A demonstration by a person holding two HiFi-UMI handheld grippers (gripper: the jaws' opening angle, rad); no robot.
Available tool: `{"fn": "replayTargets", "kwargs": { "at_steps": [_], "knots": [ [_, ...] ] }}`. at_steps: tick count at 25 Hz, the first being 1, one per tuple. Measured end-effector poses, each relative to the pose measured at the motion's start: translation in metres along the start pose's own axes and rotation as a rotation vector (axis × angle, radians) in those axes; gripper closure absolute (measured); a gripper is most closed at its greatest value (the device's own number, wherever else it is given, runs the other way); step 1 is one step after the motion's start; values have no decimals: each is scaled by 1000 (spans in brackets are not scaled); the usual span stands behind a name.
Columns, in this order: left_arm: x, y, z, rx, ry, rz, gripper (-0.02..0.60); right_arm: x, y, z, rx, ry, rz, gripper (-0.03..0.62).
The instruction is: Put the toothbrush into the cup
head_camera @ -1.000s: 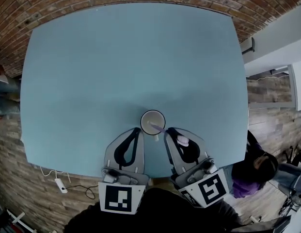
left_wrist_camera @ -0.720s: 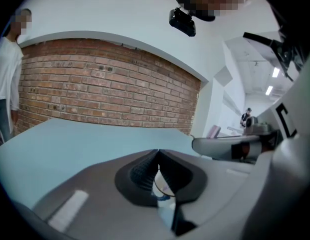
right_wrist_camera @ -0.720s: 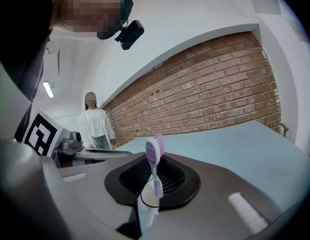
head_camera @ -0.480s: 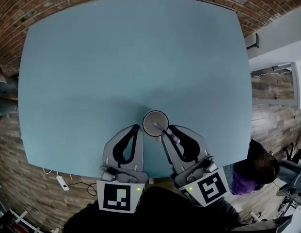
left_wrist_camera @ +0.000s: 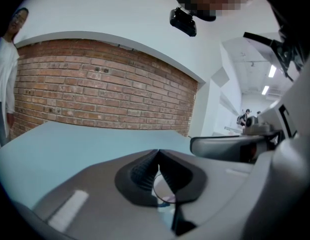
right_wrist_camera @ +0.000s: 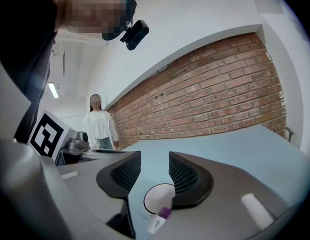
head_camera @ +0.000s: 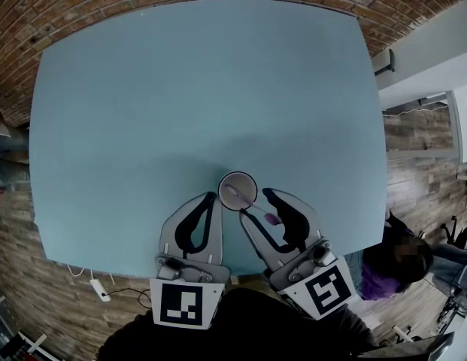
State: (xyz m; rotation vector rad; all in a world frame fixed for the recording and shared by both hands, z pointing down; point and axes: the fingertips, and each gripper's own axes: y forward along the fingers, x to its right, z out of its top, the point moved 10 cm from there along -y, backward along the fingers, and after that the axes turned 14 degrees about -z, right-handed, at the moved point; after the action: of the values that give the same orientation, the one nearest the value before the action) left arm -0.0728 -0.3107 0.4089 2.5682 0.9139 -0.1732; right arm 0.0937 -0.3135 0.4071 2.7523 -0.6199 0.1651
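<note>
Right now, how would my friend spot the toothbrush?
Start at the big blue table. By its nearest edge stands one white cup. The toothbrush is the thin stick leaning out of it, the only thing with a purple end.

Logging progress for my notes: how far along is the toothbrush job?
Done: the toothbrush leans in the cup, one end inside, purple end over the rim. In hand: nothing; the right gripper's jaws have just been opening, the purple end between them ungripped; the left gripper is shut, empty. Left: probably only backing away.
</note>
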Motion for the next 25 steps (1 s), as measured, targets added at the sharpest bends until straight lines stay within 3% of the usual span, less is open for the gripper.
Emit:
{"fn": "replayTargets", "kwargs": {
  "at_steps": [13, 25],
  "knots": [
    [25, -14, 44, 110, 93, -9, 574, -3, -27, 51, 157, -44, -16, 451],
    [71, -43, 90, 253, 248, 3, 574, -18, -72, 107, 380, -80, -7, 585]
  ]
}}
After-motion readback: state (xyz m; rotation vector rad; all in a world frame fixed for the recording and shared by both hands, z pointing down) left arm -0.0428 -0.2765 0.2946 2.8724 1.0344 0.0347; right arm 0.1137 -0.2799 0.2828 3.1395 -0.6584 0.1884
